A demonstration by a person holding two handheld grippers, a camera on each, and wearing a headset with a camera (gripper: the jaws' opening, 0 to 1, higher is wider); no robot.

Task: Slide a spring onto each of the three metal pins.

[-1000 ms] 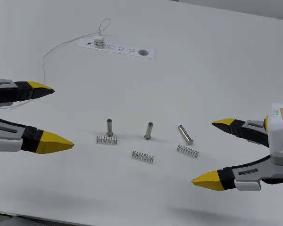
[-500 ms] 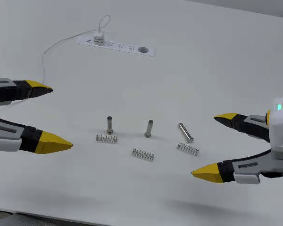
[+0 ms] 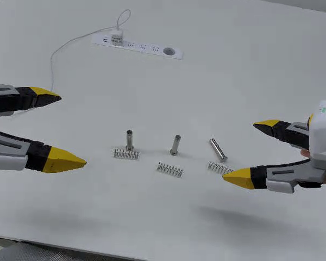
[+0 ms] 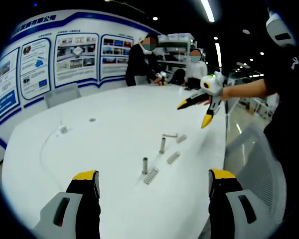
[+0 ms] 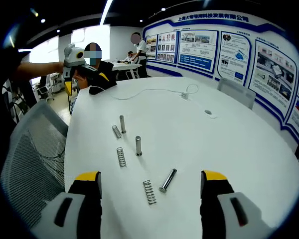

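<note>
Since a second ago the right gripper has come in toward the right spring. Its lower yellow tip now sits just beside that spring's outer end, and whether they touch cannot be told. Its jaws are spread wide and hold nothing. The left gripper has kept its place well to the left of the parts, jaws likewise wide and empty. All three springs lie flat on the white table, none on a pin. The left pin stands upright with the left spring lying just in front of its foot. The middle pin also stands on its head, and the middle spring lies a little nearer the person, apart from it. The right pin lies on its side, its near end just beside the right spring. A power strip with a white plug and cable lies at the far side.
</note>
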